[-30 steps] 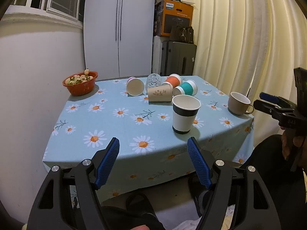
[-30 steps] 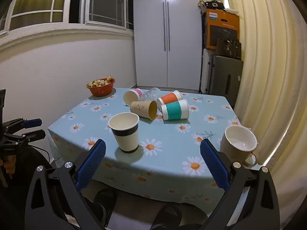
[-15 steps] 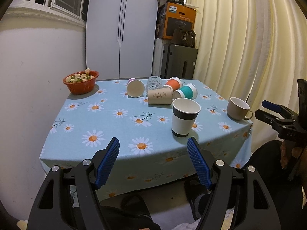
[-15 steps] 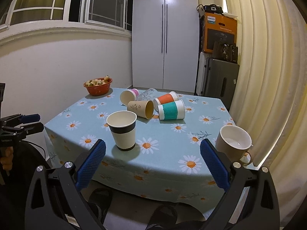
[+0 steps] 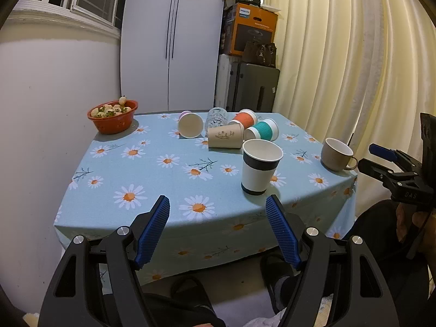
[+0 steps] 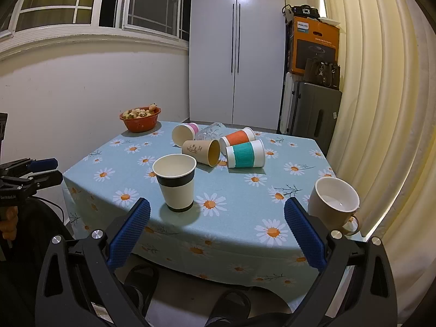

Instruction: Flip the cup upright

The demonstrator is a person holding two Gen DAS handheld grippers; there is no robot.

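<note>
A white paper cup with a dark band (image 5: 260, 167) (image 6: 176, 182) stands upright near the table's front edge. Behind it several cups lie on their sides: a tan printed one (image 5: 225, 136) (image 6: 201, 150), a teal-banded one (image 5: 263, 131) (image 6: 245, 154), an orange one (image 5: 243, 118) (image 6: 237, 137), a pink-bottomed one (image 5: 190, 124) (image 6: 183, 134) and a clear glass (image 5: 217, 117) (image 6: 209, 131). My left gripper (image 5: 218, 215) is open and empty, in front of the table. My right gripper (image 6: 216, 219) is open and empty, also off the front edge.
A beige mug (image 5: 336, 154) (image 6: 334, 201) stands upright at the table's right corner. A red bowl of food (image 5: 113, 115) (image 6: 140, 118) sits at the back left. The table has a blue daisy cloth (image 5: 152, 169) (image 6: 245, 190). Curtain at right, wall at left, cupboard and suitcase behind.
Both grippers have drawn back and risen a little from the table; the cups look smaller and farther. Nothing on the table has moved.
</note>
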